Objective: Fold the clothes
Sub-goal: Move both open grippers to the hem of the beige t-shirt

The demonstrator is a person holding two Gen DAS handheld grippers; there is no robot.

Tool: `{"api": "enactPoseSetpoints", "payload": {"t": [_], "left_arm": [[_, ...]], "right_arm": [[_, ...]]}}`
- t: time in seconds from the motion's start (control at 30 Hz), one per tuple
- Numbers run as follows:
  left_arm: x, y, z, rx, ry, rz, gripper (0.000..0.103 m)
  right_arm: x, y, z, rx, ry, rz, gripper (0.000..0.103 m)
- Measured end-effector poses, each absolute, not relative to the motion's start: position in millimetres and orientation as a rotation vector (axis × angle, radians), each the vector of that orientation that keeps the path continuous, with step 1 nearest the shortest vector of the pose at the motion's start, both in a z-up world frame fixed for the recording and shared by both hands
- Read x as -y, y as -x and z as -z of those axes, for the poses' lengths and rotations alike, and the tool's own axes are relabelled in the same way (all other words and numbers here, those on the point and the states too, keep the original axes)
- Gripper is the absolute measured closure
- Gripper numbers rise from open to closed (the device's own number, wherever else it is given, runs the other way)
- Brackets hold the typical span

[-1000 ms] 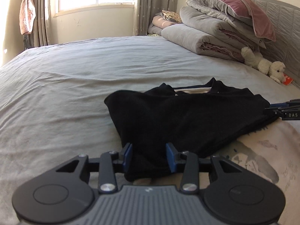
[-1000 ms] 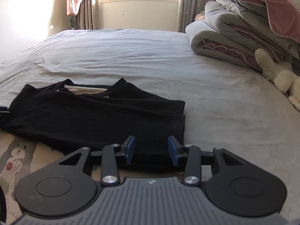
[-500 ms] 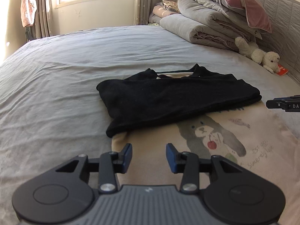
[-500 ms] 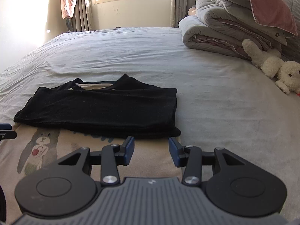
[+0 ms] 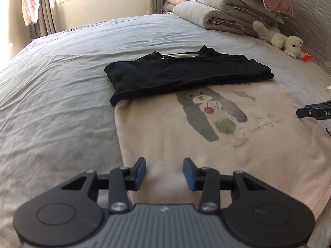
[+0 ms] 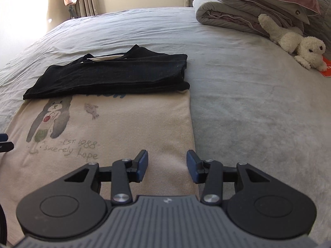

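Note:
A cream T-shirt (image 5: 161, 128) with a bear print lies flat on the grey bed. Its black upper part (image 5: 182, 72) is folded down in a band across the far end. My left gripper (image 5: 164, 173) is open over the shirt's near left hem, with only flat cream cloth showing in the gap. My right gripper (image 6: 167, 165) is open over the near right edge of the same shirt (image 6: 134, 124), and the black band (image 6: 111, 74) lies well beyond it. Each view catches the other gripper's tip at its edge: the right gripper (image 5: 314, 111), the left gripper (image 6: 4, 142).
The grey bedsheet (image 5: 51, 103) stretches wide to the left and far side. Folded duvets and a pillow (image 5: 217, 14) are stacked at the far right by the headboard, with a white plush toy (image 6: 295, 41) in front. A window and curtains stand behind.
Both grippers have drawn back from the black folded band, which sat between their fingers a second ago, to the cream shirt's near hem. The bear print is now uncovered.

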State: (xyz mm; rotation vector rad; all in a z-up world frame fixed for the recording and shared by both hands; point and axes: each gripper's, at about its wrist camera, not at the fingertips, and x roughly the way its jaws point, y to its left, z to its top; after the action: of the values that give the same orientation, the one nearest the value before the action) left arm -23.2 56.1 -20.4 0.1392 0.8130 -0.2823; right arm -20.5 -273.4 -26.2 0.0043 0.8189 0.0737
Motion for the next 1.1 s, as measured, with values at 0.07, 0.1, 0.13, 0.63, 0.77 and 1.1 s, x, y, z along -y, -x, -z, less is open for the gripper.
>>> {"api": "enactPoseSetpoints", "payload": {"t": [0.07, 0.1, 0.13, 0.63, 0.77, 1.1], "left_arm": [[-56, 30, 20, -0.824, -0.142, 0.269, 0.062], [-56, 34, 20, -0.830, -0.143, 0.264, 0.062], [-56, 37, 20, -0.837, -0.143, 0.260, 0.062], [-65, 96, 20, -0.921, -0.131, 0.295, 0.062], [-69, 112, 20, -0.916, -0.120, 0.304, 0.062], [-95, 133, 25, -0.946, 0.012, 0.308, 0.062]], "right_arm": [[273, 26, 26, -0.831, 0.006, -0.070, 0.057], [272, 28, 25, -0.839, 0.012, -0.066, 0.057], [272, 31, 25, -0.847, 0.018, -0.062, 0.056], [294, 76, 28, -0.892, -0.039, -0.058, 0.052], [299, 88, 27, -0.896, -0.044, -0.081, 0.051], [317, 113, 28, -0.907, -0.052, -0.145, 0.044]]}}
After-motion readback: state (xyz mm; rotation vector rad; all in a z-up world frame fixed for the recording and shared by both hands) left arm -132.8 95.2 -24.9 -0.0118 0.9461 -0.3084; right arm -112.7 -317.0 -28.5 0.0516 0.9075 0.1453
